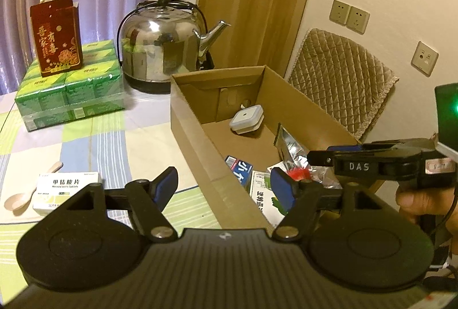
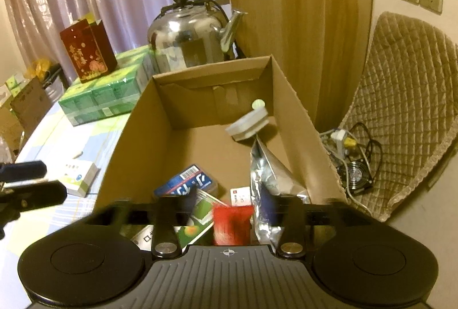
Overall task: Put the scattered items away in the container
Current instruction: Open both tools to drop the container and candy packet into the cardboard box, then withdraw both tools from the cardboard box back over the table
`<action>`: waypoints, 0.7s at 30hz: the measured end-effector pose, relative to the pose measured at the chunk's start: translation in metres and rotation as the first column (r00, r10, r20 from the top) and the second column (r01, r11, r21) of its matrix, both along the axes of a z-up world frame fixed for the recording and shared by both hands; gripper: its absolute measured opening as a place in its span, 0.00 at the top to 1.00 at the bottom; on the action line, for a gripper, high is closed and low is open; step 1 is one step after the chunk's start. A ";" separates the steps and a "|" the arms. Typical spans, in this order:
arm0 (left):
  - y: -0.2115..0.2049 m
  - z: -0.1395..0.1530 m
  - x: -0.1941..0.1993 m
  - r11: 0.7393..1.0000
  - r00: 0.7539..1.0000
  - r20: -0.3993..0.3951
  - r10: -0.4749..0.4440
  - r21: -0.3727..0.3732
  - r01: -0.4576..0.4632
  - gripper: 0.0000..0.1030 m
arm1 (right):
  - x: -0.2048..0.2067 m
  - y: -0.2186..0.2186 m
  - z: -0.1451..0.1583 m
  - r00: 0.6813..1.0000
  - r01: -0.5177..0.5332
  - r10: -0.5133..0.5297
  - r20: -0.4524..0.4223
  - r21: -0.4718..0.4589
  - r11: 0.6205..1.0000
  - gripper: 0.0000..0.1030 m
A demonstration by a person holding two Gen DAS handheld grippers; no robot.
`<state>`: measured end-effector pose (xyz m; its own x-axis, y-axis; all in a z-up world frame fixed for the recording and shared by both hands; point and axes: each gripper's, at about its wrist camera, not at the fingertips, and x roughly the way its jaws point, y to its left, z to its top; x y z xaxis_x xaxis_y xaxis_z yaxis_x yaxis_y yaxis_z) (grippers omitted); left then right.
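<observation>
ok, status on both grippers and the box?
Left gripper open, empty, at cardboard box wall. Right gripper open over box, red packet between jaws. Medicine box, spoon still out.

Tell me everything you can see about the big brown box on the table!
The cardboard box is plain brown corrugated card, open on top, standing upright on the checked tablecloth in front of the shiny kettle. A flap is folded against its far wall. Inside lie a white square gadget, a silver foil pouch, a blue packet and other small packs.
</observation>
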<state>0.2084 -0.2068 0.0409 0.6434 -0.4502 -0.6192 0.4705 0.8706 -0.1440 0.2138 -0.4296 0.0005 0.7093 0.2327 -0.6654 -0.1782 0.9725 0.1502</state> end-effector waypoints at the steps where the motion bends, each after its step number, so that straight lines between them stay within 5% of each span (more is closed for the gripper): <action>1: 0.002 -0.001 -0.001 1.000 1.000 -0.001 0.003 0.002 -0.003 0.35 | -0.002 -0.001 0.002 1.000 0.001 -0.001 0.010 0.009 1.000 0.26; 21: 0.072 0.000 -0.029 0.994 0.995 0.002 0.096 0.050 -0.096 0.32 | -0.032 0.035 0.043 0.995 -0.072 0.072 0.065 -0.001 0.997 0.26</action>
<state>0.1797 -0.1352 0.0404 0.6819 -0.3545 -0.6397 0.3840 0.9180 -0.0993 0.1822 -0.3949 0.0438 0.7326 0.2857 -0.6178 -0.2571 0.9565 0.1375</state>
